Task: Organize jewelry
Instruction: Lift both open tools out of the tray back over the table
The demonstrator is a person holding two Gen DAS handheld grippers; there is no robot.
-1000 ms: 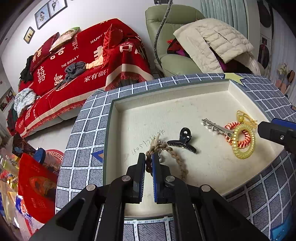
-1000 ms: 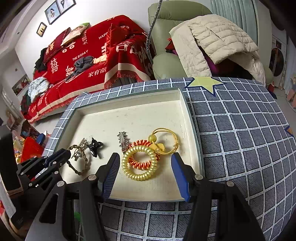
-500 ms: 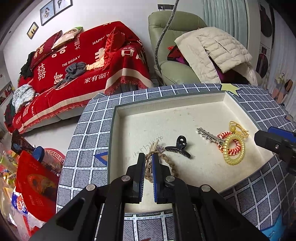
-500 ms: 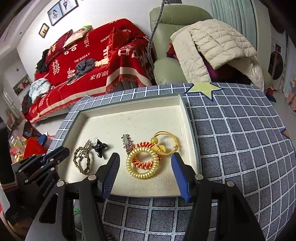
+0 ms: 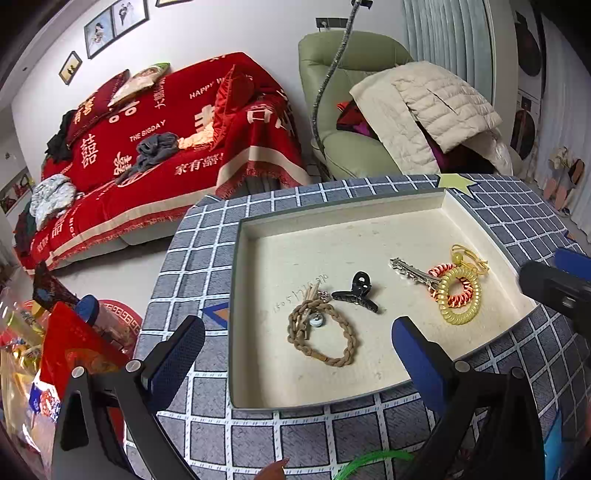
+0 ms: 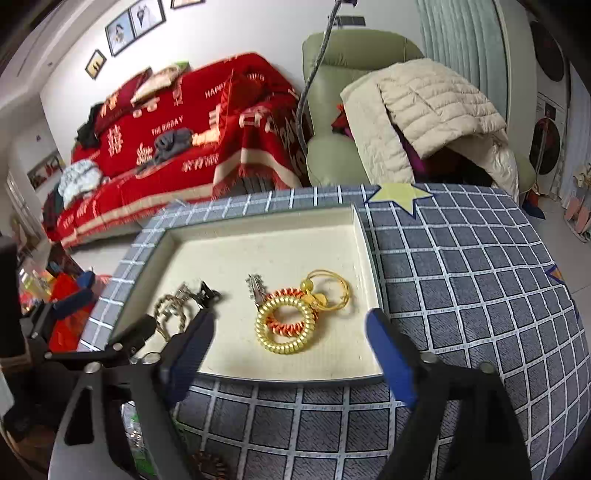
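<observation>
Home living room, red-draped sofa (image 5: 166,155), green armchair (image 5: 351,110) under a quilted jacket (image 5: 428,110), framed wall photos (image 5: 114,20)

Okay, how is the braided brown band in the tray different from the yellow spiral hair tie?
The braided brown band is a thin, matte plaited cord in a wide, loose loop; the yellow spiral hair tie is a thick, glossy, translucent coil in a tight ring. The band lies beside the black claw clip; the spiral tie rests on an orange coil tie. Both lie flat in the tray.

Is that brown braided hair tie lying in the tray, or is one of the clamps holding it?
In the tray. The braided hair tie lies flat on the tray floor; the left gripper is opening above it, blue pads clear of it.
</observation>
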